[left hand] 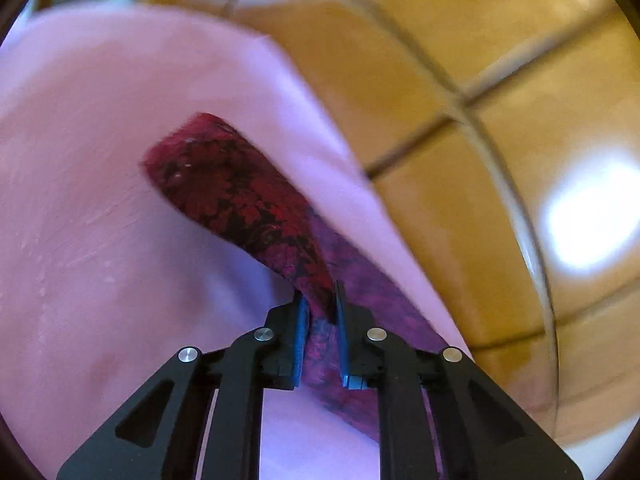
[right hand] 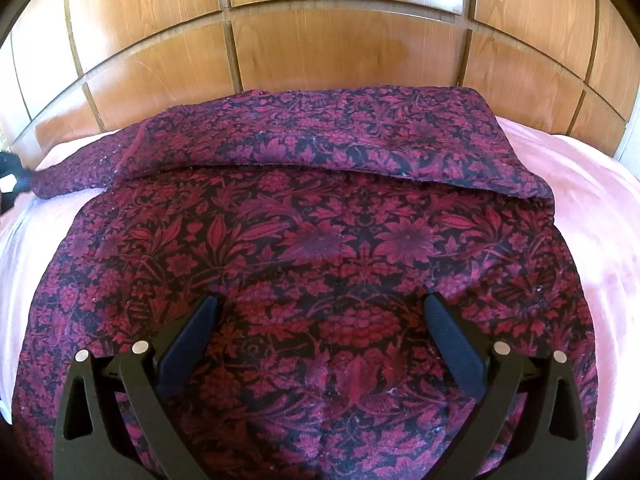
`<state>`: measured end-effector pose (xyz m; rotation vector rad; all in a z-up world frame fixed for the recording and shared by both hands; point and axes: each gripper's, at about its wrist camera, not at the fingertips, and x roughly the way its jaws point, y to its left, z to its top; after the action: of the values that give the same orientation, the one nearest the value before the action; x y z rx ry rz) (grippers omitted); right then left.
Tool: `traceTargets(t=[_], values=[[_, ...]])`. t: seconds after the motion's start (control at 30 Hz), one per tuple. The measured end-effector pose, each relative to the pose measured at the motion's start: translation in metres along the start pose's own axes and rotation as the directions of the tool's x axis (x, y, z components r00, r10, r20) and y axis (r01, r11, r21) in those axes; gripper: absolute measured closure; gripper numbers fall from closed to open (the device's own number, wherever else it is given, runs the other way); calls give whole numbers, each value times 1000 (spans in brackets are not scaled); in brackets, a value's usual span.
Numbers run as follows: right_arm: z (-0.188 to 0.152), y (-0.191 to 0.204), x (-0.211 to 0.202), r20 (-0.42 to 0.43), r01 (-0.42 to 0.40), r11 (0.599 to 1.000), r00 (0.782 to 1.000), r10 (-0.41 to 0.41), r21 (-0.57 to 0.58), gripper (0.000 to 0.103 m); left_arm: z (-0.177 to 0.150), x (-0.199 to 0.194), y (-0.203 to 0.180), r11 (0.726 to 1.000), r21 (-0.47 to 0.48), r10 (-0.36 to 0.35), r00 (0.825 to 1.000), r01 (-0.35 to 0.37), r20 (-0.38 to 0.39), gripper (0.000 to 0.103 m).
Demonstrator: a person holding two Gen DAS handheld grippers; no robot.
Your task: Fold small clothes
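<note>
Pink bedsheet point(right hand: 592, 216) against wood-panelled headboard point(right hand: 320, 48): red floral garment point(right hand: 320, 240) spread flat, far edge folded over; left gripper point(left hand: 320, 312) pinches its sleeve end for folding; right gripper point(right hand: 320, 340) gapes empty above it.

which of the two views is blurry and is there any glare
Left wrist view: motion-smeared, wood panels and pink sheet soft, a blown-out glare patch on the wood at right. Right wrist view: sharp, floral garment crisp, only fisheye bending of the panel lines.
</note>
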<state>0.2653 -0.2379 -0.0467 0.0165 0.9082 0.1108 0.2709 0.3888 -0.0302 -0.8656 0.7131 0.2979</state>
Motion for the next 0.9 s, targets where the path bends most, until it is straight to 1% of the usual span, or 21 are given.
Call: traceTargets(t=[0.1, 0.17, 0.2, 0.23, 0.3, 0.33, 0.37, 0.43, 0.47, 0.5, 0.53, 0.57, 0.6, 0.63, 0.67, 0.7, 0.73, 0.8, 0.87, 0.9], values=[[0, 0, 0, 0, -1, 1000, 1000, 1, -1, 2, -23, -22, -43, 987, 147, -73, 997, 69, 19, 91], [0, 0, 0, 1, -3, 1000, 1000, 3, 0, 2, -44, -33, -73, 966, 225, -132, 991, 128, 3, 91], [0, 0, 0, 0, -2, 1000, 1000, 2, 0, 2, -58, -37, -90, 951, 267, -158, 987, 155, -10, 91], [0, 0, 0, 0, -2, 1000, 1000, 2, 0, 2, -67, -39, -100, 941, 291, -173, 985, 172, -23, 91], [0, 0, 0, 1, -3, 1000, 1000, 3, 1, 2, -90, -40, -124, 914, 344, -206, 976, 216, -66, 91], [0, 0, 0, 1, -4, 1000, 1000, 4, 2, 2, -106, -40, -138, 896, 376, -219, 971, 237, -92, 91], [0, 0, 1, 1, -5, 1000, 1000, 5, 2, 2, -118, -39, -147, 882, 399, -225, 968, 251, -111, 91], [0, 0, 1, 2, -6, 1000, 1000, 6, 3, 2, -150, -34, -171, 839, 465, -228, 959, 282, -171, 91], [0, 0, 1, 2, -6, 1000, 1000, 6, 2, 2, -163, -31, -179, 823, 489, -224, 956, 289, -189, 89], [0, 0, 1, 2, -6, 1000, 1000, 6, 3, 2, -177, -28, -187, 807, 510, -221, 953, 298, -206, 80], [0, 0, 1, 2, -8, 1000, 1000, 8, 4, 2, -194, -25, -195, 783, 539, -210, 948, 310, -240, 69], [0, 0, 1, 3, -9, 1000, 1000, 9, 6, 2, -205, -24, -198, 768, 558, -196, 945, 314, -262, 63], [0, -1, 0, 3, -11, 1000, 1000, 11, 7, 2, -219, -25, -201, 750, 579, -183, 942, 320, -283, 50], [0, -1, 0, 4, -11, 1000, 1000, 11, 8, 2, -226, -27, -203, 739, 593, -176, 941, 320, -289, 41], [0, -1, 0, 4, -11, 1000, 1000, 11, 8, 2, -232, -29, -204, 732, 604, -168, 943, 315, -287, 37], [0, -1, 0, 4, -11, 1000, 1000, 11, 9, 2, -237, -32, -202, 728, 608, -168, 942, 316, -289, 32], [0, -1, 0, 3, -12, 1000, 1000, 12, 10, 2, -242, -36, -199, 729, 603, -173, 940, 323, -295, 29], [0, -1, 0, 2, -17, 1000, 1000, 17, 13, 2, -243, -40, -194, 737, 594, -176, 940, 323, -292, 27], [0, -2, -1, 0, -20, 1000, 1000, 20, 17, 2, -244, -47, -185, 747, 589, -175, 947, 306, -270, 27], [1, -2, -1, -3, -22, 1000, 1000, 22, 18, 2, -240, -43, -188, 753, 587, -169, 950, 297, -264, 27]])
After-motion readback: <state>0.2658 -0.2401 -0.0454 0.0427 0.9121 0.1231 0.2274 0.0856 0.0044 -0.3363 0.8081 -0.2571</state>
